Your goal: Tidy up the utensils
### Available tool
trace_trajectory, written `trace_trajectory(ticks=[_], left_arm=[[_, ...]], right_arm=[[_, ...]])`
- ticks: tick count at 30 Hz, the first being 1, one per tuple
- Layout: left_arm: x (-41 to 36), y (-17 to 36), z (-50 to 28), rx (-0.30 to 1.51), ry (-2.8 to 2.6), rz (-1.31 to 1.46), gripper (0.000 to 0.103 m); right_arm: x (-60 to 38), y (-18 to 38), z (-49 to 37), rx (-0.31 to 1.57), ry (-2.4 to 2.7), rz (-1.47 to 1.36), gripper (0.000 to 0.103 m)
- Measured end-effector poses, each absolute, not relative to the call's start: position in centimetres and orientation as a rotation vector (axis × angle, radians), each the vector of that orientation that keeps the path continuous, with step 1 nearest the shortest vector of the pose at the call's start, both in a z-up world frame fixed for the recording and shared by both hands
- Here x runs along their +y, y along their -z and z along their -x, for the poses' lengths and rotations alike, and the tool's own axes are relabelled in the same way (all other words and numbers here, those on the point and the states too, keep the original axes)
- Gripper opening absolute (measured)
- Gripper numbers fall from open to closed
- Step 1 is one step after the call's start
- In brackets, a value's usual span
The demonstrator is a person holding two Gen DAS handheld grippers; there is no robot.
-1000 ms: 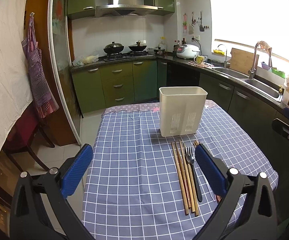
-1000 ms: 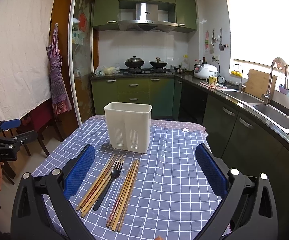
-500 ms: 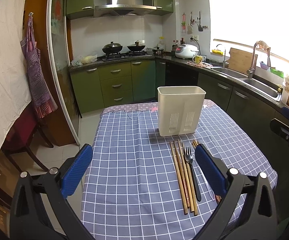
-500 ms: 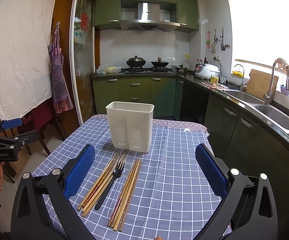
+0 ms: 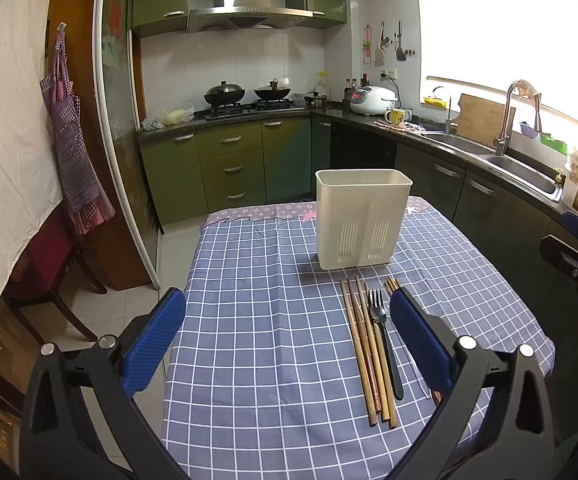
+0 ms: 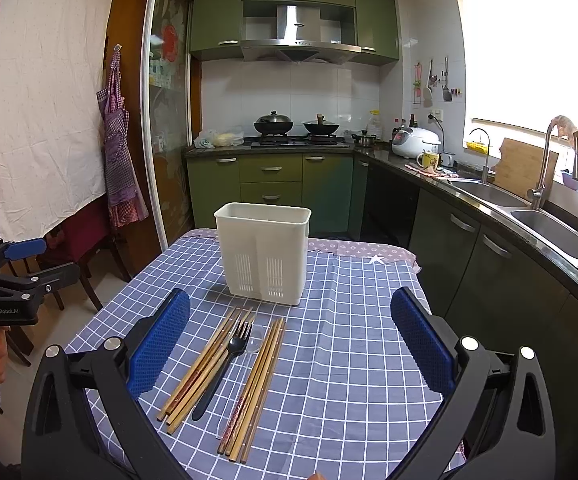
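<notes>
Centre frame, chopsticks [image 6: 205,368] and a black fork [image 6: 225,364] lie flat on the checked tablecloth [image 6: 349,360] before a white caddy [image 6: 263,252]. Both the left gripper [image 5: 287,336] and right gripper [image 6: 289,340] hover spread wide, empty. The utensils look light, stiff and slippery; mid-shaft seems the best place to grip.

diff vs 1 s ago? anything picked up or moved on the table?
Nothing picked up or let go. The left gripper and right gripper are open and empty as before; both views drift only slightly. The white utensil holder, black fork, the two bundles of chopsticks and the clear spoon lie where they were on the checked tablecloth.
</notes>
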State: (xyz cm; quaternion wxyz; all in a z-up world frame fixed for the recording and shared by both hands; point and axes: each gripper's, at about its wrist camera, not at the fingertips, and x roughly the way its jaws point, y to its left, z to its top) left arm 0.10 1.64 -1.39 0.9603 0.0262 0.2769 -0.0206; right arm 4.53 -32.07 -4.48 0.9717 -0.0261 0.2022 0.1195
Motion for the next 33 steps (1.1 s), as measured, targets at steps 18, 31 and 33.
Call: trace_trajectory(ticks=[18, 31, 33], left_arm=[[1.54, 1.35, -0.22, 0.565, 0.044, -0.054, 0.097], [1.34, 1.52, -0.18, 0.569, 0.046, -0.056, 0.097], [1.27, 1.59, -0.20, 0.571, 0.045, -0.056, 0.097]], right_arm=[[-32.05, 4.45, -4.52, 0.408, -0.239, 0.054, 0.099], [-31.88, 4.63, -4.42, 0.412, -0.234, 0.056, 0.099], [-31.98, 4.68, -4.57, 0.417, -0.230, 0.053, 0.099]])
